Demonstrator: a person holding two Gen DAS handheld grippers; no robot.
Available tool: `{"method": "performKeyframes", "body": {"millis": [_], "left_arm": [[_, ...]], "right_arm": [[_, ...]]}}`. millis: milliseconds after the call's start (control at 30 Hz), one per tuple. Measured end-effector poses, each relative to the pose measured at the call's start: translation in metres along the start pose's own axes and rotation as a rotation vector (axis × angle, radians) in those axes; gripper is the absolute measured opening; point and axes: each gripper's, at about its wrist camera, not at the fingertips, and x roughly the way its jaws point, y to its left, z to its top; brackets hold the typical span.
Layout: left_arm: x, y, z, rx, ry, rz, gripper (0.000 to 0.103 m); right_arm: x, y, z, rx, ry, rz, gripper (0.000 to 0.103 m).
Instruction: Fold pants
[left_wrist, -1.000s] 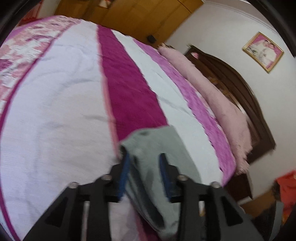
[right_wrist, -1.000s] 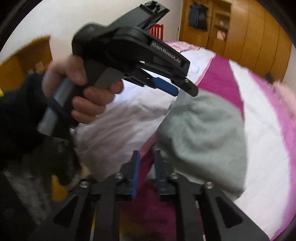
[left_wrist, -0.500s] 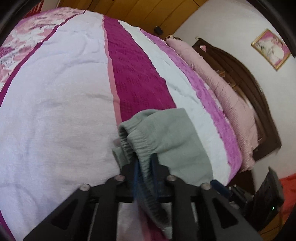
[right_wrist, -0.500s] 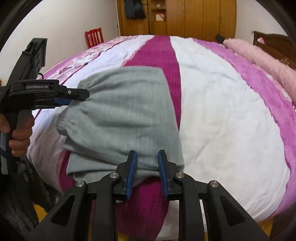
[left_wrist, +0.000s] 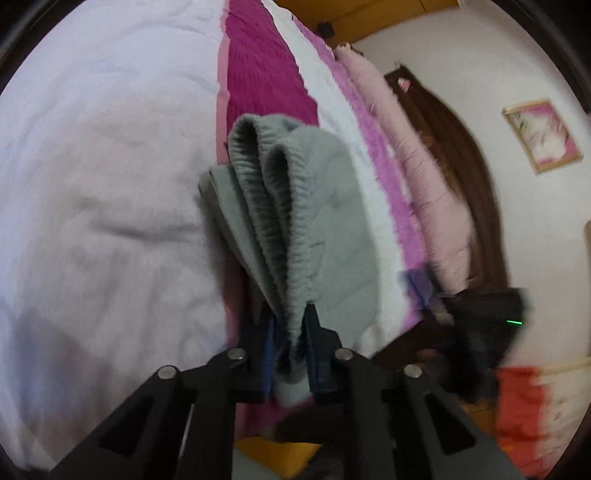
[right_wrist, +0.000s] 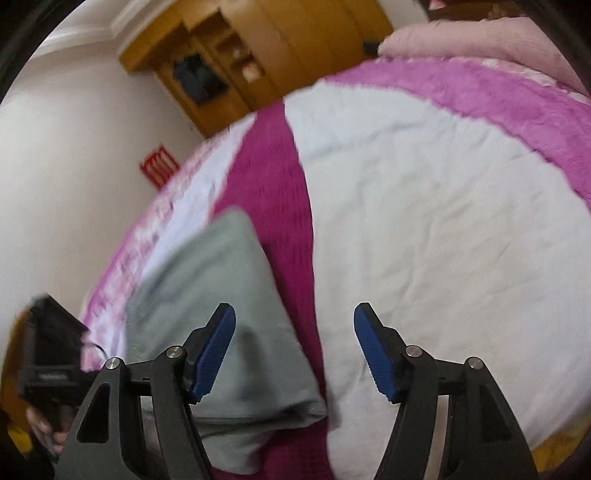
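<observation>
Final fold: left claw (left_wrist: 290, 332) pinches the pants (left_wrist: 295, 206) waistband on the bed (left_wrist: 103, 192); right claw (right_wrist: 294, 350) spread, should regrip the near edge

Both tools are matte black linkages with triangular cut-outs and round silver screws at the joints. The left tool (left_wrist: 290, 332) and the right tool (right_wrist: 293, 350) carry ribbed blue pads (right_wrist: 216, 349) on their fingers. A green light glows on the right tool's blurred black body.

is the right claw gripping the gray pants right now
No, the right claw stands wide open with nothing between its blue pads, and the gray pants lie on the bed off to one side of it.
</observation>
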Motion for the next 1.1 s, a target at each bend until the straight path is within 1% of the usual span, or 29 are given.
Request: {"method": "performKeyframes", "body": {"millis": [33, 100, 133, 167, 200, 233, 267, 300, 333, 367, 400, 433, 533, 567, 600, 633, 667, 700, 733, 767, 833, 867, 933, 1000, 1033, 1100], "left_arm": [[-0.003, 0.001, -0.001, -0.015, -0.002, -0.007, 0.014], [-0.003, 0.004, -0.004, -0.01, 0.003, 0.021, 0.016], [0.004, 0.008, -0.005, 0.004, 0.037, 0.049, 0.022], [0.009, 0.013, -0.006, -0.003, 0.072, 0.06, 0.034], [0.012, 0.018, -0.006, -0.021, 0.088, 0.045, 0.037], [0.011, 0.023, -0.005, -0.036, 0.088, 0.013, 0.041], [0.009, 0.025, -0.002, -0.038, 0.098, -0.017, 0.045], [0.007, 0.027, 0.001, -0.034, 0.095, -0.036, 0.047], [0.003, 0.029, 0.004, -0.026, 0.073, -0.051, 0.05], [-0.001, 0.032, 0.007, -0.02, 0.034, -0.065, 0.054], [-0.003, 0.035, 0.01, -0.01, 0.002, -0.075, 0.056], [-0.002, 0.039, 0.012, -0.003, -0.005, -0.084, 0.056], [0.001, 0.05, 0.021, -0.036, -0.021, -0.15, 0.057], [0.003, 0.05, 0.024, -0.04, -0.037, -0.174, 0.058], [0.006, 0.049, 0.027, -0.039, -0.043, -0.191, 0.059], [0.009, 0.048, 0.03, -0.035, -0.045, -0.206, 0.059], [0.015, 0.046, 0.034, -0.03, -0.046, -0.213, 0.059], [0.019, 0.045, 0.036, -0.024, -0.052, -0.208, 0.057], [0.023, 0.041, 0.036, -0.02, -0.062, -0.196, 0.05], [0.027, 0.038, 0.037, -0.022, -0.074, -0.155, 0.036], [0.029, 0.032, 0.038, -0.028, -0.087, -0.109, 0.026], [0.027, 0.027, 0.036, -0.035, -0.087, -0.097, 0.023], [0.017, 0.016, 0.031, -0.049, -0.061, -0.076, 0.023], [-0.001, 0.005, 0.025, -0.036, -0.018, -0.043, 0.023], [-0.007, 0.003, 0.023, -0.026, -0.007, -0.026, 0.023], [-0.017, 0.007, 0.016, -0.008, 0.018, 0.035, 0.023]], "right_arm": [[0.007, 0.001, 0.0, -0.005, 0.023, 0.02, 0.068], [0.018, 0.0, 0.007, -0.036, 0.024, 0.052, 0.068], [0.02, 0.002, 0.009, -0.062, 0.027, 0.073, 0.068], [0.024, 0.005, 0.013, -0.093, 0.03, 0.094, 0.068], [0.025, 0.004, 0.011, -0.108, 0.031, 0.107, 0.068], [0.027, 0.006, 0.012, -0.12, 0.041, 0.122, 0.068], [0.033, 0.008, 0.014, -0.137, 0.069, 0.141, 0.068], [0.036, 0.01, 0.012, -0.145, 0.09, 0.15, 0.068], [0.04, 0.009, 0.013, -0.145, 0.109, 0.156, 0.068], [0.042, 0.007, 0.013, -0.134, 0.122, 0.168, 0.068], [0.046, 0.002, 0.015, -0.096, 0.136, 0.194, 0.071], [0.05, -0.002, 0.015, -0.05, 0.142, 0.221, 0.074], [0.056, -0.017, 0.019, 0.111, 0.146, 0.319, 0.077], [0.058, -0.024, 0.02, 0.176, 0.151, 0.36, 0.076], [0.06, -0.027, 0.019, 0.205, 0.159, 0.382, 0.065], [0.063, -0.029, 0.016, 0.223, 0.185, 0.406, 0.042], [0.068, -0.03, 0.014, 0.239, 0.217, 0.426, 0.035], [0.067, -0.032, 0.012, 0.265, 0.212, 0.454, 0.032], [0.065, -0.035, 0.01, 0.301, 0.218, 0.502, 0.026], [0.064, -0.039, 0.007, 0.37, 0.241, 0.577, 0.026], [0.057, -0.038, 0.0, 0.419, 0.276, 0.648, 0.025], [0.055, -0.033, -0.006, 0.416, 0.308, 0.656, 0.025], [0.056, -0.024, -0.018, 0.397, 0.377, 0.632, 0.026], [0.06, -0.012, -0.035, 0.352, 0.453, 0.547, 0.029], [0.06, -0.008, -0.038, 0.327, 0.439, 0.517, 0.029], [0.059, -0.002, -0.039, 0.293, 0.398, 0.48, 0.029]]}}
